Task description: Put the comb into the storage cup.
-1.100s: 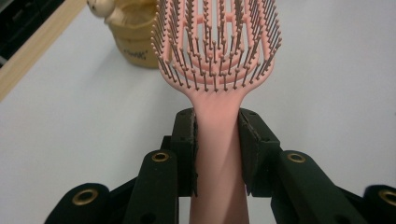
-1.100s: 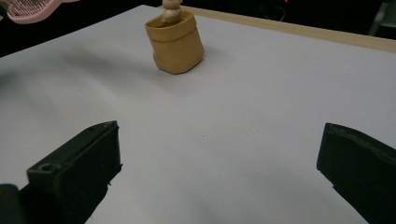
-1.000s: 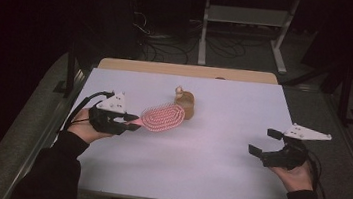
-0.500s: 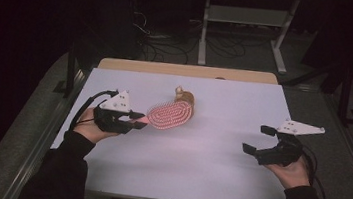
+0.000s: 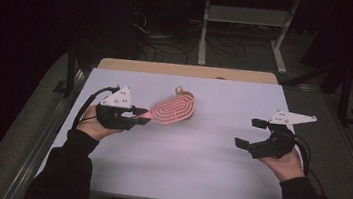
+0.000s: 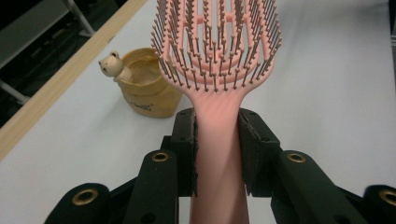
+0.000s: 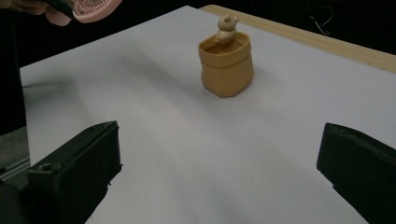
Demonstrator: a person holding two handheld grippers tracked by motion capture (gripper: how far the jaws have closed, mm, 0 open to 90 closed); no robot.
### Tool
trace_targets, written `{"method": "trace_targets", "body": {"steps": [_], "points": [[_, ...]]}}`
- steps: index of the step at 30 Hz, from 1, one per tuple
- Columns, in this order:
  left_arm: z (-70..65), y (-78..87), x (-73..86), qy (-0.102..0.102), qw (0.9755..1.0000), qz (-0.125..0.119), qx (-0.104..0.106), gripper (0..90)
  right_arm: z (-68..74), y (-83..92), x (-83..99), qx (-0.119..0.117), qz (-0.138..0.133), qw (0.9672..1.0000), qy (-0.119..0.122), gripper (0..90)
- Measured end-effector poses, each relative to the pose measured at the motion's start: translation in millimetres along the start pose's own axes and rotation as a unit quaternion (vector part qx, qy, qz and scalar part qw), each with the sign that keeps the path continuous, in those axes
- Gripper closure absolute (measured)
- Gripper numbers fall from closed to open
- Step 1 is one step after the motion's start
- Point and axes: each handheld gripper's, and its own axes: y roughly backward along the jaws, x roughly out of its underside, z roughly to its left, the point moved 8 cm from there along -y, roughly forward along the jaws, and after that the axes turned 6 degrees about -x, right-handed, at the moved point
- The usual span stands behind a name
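A pink hairbrush (image 5: 173,108) with dark-tipped bristles is held off the white table, bristles up. My left gripper (image 5: 141,116) is shut on its handle; in the left gripper view the pads (image 6: 184,140) press both sides of the handle below the brush head (image 6: 217,42). A tan bag-shaped holder (image 7: 226,65) with a small bear figure (image 7: 226,25) on its rim stands just behind the brush, and the bear (image 5: 179,89) peeks over the brush head. My right gripper (image 5: 246,132) hovers at the table's right, open, nothing between its jaws, facing the holder.
The white table top (image 5: 197,167) has a wooden strip (image 5: 188,70) along its far edge. Behind the table stand a metal frame (image 5: 244,16) and cables (image 5: 220,46) on the dark floor. Grey side rails (image 5: 57,116) run along the table.
The right gripper has drifted left toward the table's middle and risen a little. The brush head has shifted slightly farther away, toward the holder, still in the left gripper.
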Motion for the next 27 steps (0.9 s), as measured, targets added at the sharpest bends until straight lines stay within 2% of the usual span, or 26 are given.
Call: {"method": "trace_targets", "body": {"steps": [14, 27], "points": [[1.8, -5.0, -16.8, 0.001, 0.9997, -0.021, -0.009, 69.6, 11.8, -22.7, -42.9, -0.038, 0.008, 0.9992, 0.009, 0.0], [3.7, -20.0, -21.5, 0.010, 0.9994, -0.033, -0.010, 69.6, 11.5, -41.9, -75.6, -0.058, 0.012, 0.9982, -0.004, 0.0]]}}
